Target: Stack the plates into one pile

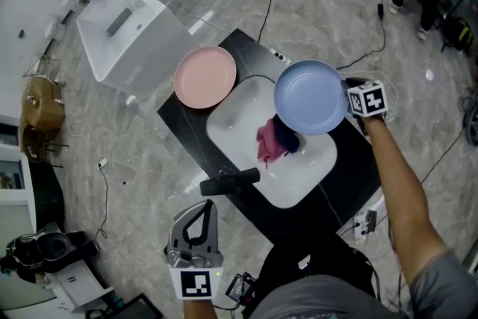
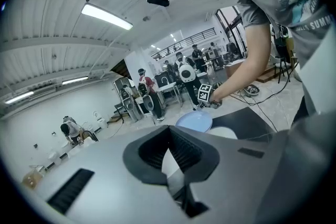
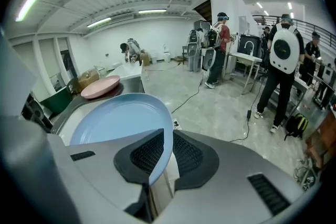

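right tongs (image 3: 167, 152) are clamped on the rim of the round, smooth blue plate (image 1: 310, 95), which is held above the right side of the white sink (image 1: 299, 177). left tongs (image 2: 170, 157) are closed and empty, nearer the person than the sink. the round pink plate (image 1: 205, 76) lies flat on the glossy black counter (image 1: 185, 127) at the sink's far left corner. a crumpled magenta cloth (image 1: 267, 142) lies inside the sink.

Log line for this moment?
right gripper: shut on blue plate rim | left gripper: shut, empty | pink plate: on counter, unstacked
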